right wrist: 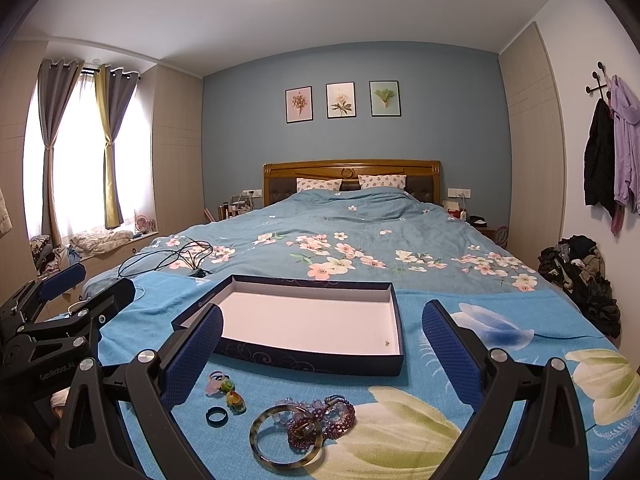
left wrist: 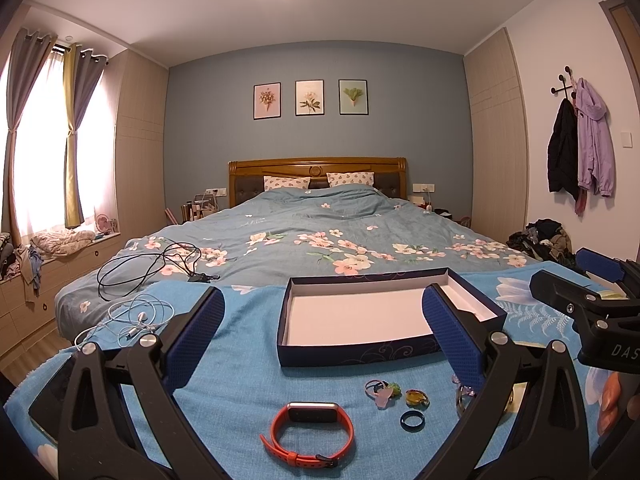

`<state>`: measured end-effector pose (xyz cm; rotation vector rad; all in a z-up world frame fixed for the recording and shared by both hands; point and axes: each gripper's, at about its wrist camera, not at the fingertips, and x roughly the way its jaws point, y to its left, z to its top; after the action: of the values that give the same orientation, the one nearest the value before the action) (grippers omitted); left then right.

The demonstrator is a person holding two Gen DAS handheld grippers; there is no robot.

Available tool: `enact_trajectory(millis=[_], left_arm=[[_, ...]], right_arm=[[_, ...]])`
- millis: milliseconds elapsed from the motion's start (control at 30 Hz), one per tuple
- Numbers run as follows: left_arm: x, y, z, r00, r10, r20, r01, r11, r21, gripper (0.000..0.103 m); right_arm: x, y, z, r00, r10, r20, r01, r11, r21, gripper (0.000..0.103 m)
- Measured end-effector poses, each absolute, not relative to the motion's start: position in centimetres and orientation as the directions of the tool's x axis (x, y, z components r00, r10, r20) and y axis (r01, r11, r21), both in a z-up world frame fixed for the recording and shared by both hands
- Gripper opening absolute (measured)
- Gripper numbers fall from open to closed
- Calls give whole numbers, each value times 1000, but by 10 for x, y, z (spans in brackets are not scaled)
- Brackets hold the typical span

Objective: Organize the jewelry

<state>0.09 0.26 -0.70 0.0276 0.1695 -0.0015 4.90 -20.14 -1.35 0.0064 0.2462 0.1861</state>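
An empty dark blue box (left wrist: 348,354) (right wrist: 304,360) with a white floor lies on a blue floral cloth at the foot of the bed. In front of it lie an orange watch band (left wrist: 308,432), a dark ring (left wrist: 412,419) (right wrist: 217,415), an amber ring (left wrist: 416,398) (right wrist: 235,400), a pink-green ring cluster (left wrist: 382,392) (right wrist: 219,384), a tortoiseshell bangle (right wrist: 286,438) and purple bead bracelets (right wrist: 324,420). My left gripper (left wrist: 322,332) hovers open above the watch. My right gripper (right wrist: 322,348) hovers open above the bangle and beads. Neither holds anything.
Black cable (left wrist: 160,264) and white earphones (left wrist: 136,320) lie on the bed to the left. A dark phone-like slab (left wrist: 60,392) sits at the cloth's left edge. Clothes are piled on the floor (right wrist: 580,272) at right. The bed stretches back to a wooden headboard (left wrist: 316,166).
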Motion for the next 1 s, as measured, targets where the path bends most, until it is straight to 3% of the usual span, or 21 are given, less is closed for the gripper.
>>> enact_trajectory(millis=[533, 700, 933, 1000], left_arm=[[4, 4, -10, 979, 5, -202, 0, 1000, 27, 97], [11, 7, -13, 970, -1, -244, 7, 1000, 27, 97], [25, 23, -22, 937, -32, -349, 38, 999, 10, 97], [32, 29, -26, 922, -44, -385, 49, 999, 4, 97]], right_arm=[[55, -204, -15, 943, 182, -280, -183, 983, 24, 96], [69, -213, -22, 910, 203, -363, -198, 979, 50, 96], [90, -226, -49, 811, 210, -546, -214, 975, 57, 96], [93, -228, -55, 789, 208, -579, -217, 975, 54, 90]])
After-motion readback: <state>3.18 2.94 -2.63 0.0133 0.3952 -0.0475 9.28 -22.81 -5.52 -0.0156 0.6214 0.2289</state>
